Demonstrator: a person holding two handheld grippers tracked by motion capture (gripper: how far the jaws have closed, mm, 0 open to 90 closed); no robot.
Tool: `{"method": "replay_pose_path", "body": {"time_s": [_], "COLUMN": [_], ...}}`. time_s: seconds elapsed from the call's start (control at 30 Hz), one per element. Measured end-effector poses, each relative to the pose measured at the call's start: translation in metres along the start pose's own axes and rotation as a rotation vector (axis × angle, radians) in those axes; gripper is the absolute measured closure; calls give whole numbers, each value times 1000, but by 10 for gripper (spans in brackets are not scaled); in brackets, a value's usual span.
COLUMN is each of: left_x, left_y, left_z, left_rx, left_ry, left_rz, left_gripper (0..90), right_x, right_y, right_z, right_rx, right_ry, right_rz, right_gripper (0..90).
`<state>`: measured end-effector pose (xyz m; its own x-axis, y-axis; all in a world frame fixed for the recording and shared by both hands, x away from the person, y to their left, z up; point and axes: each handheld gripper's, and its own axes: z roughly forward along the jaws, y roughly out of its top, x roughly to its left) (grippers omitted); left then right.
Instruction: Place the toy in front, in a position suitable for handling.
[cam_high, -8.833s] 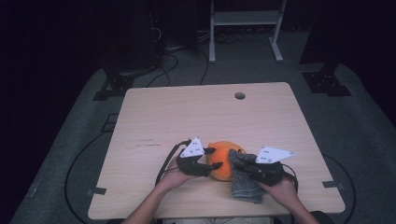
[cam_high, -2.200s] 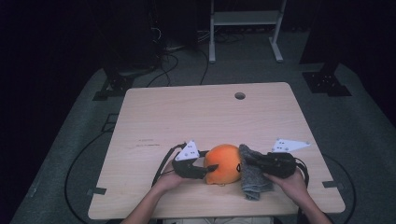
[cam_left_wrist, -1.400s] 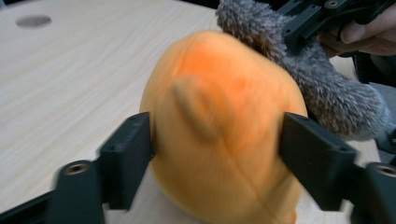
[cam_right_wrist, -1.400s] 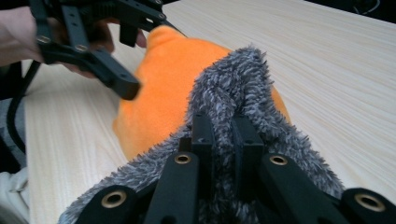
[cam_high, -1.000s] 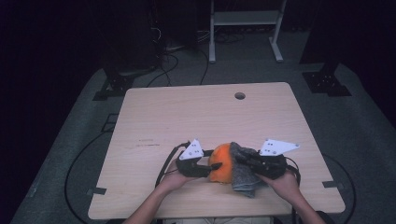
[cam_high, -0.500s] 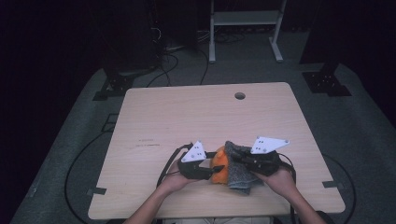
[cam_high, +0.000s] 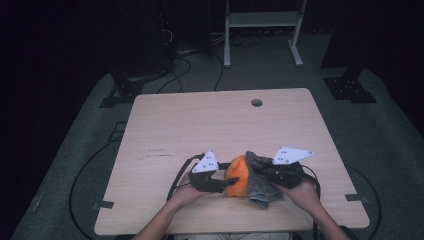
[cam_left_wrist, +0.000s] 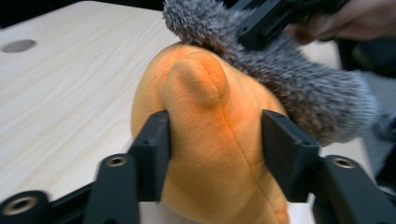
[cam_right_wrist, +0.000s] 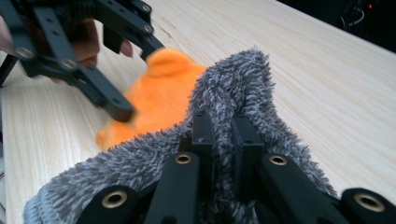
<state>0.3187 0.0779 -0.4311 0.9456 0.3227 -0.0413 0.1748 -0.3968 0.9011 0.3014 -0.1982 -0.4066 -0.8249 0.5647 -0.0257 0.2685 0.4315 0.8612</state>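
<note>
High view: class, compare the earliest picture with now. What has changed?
The grey fuzzy cloth, pinched in the right tongs, has been drawn up over the orange plush, which looks squeezed narrower. The left tongs straddle the plush, jaws just opening. Both hands stayed at the table's near edge.

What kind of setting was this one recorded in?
Probably a lab or recording studio, not a home: a bare wooden table on grey carpet, black surroundings, loose cables on the floor, and a metal stand behind.
</note>
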Motion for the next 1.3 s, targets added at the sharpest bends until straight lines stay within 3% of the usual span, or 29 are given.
{"method": "replay_pose_path", "body": {"time_s": [0.1,0.17,0.3,0.37,0.43,0.57,0.7,0.8,0.9,1.0,1.07,1.17,1.3], "left_x": [2,1,3,5,9,12,15,17,18,20,22,23,21], "left_y": [0,0,-1,-2,-3,-6,-6,-6,-4,-6,-8,-9,-7], "left_z": [-2,-3,-1,-1,-1,-3,-4,-2,-1,-2,-4,-3,-2], "left_rx": [0,7,21,21,20,27,26,16,13,21,14,10,14], "left_ry": [-61,-38,6,15,18,19,19,13,15,22,16,11,17], "left_rz": [-13,-1,0,-17,-40,-58,-77,-99,-106,-107,-121,-131,-109], "left_gripper": [382,400,519,535,543,554,553,555,556,556,555,552,552], "right_x": [-2,-3,1,9,19,31,24,25,40,52,48,41,43], "right_y": [-3,-3,0,3,5,0,-11,-14,-7,-3,-5,-11,-15], "right_z": [-1,-1,-1,-6,-6,3,-4,-11,-5,11,14,8,4], "right_rx": [-3,-3,-21,-63,-71,-20,10,1,-26,12,9,23,0], "right_ry": [-24,-24,-30,-2,25,17,-16,-24,39,46,55,31,41], "right_rz": [7,10,7,-9,-33,-88,-69,-50,-97,-155,-132,-116,-107], "right_gripper": [815,815,814,815,814,815,815,815,814,812,812,814,813]}}
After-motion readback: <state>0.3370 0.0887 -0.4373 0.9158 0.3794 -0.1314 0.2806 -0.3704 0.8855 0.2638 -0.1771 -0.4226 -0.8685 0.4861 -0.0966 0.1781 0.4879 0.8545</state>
